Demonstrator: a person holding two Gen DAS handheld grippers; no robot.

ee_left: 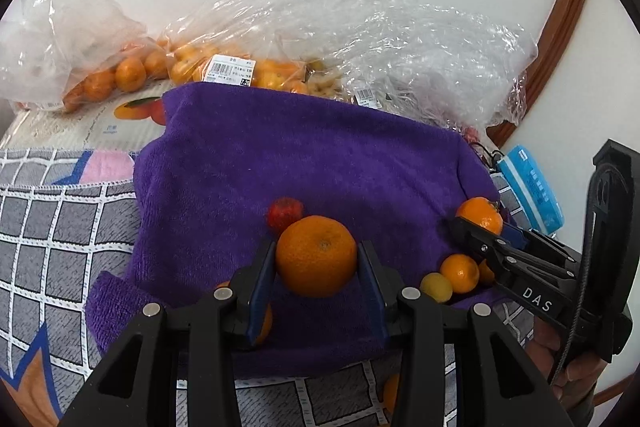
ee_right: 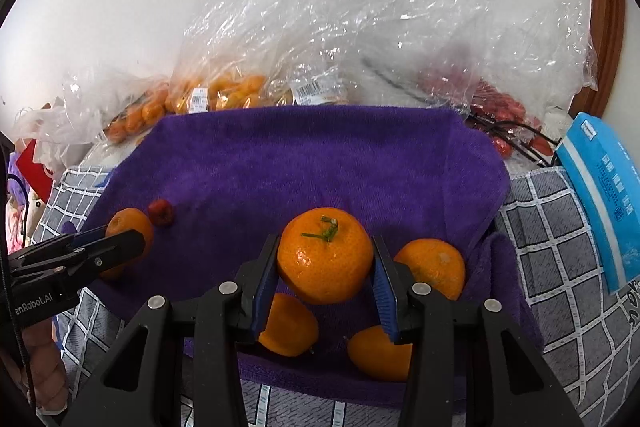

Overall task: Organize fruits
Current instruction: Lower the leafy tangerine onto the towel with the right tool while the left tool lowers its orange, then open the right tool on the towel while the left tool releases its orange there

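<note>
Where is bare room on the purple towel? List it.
Free: the purple towel middle and back, between the gripped tangerines and the plastic bags. Crowded: its near right corner, where loose tangerines cluster; a red fruit sits left.

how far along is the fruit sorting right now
Done: a few small oranges and a red fruit lie on the purple towel. In hand: each gripper, left and right, grips a tangerine. Left: bagged fruit behind the towel remains unpacked.
</note>
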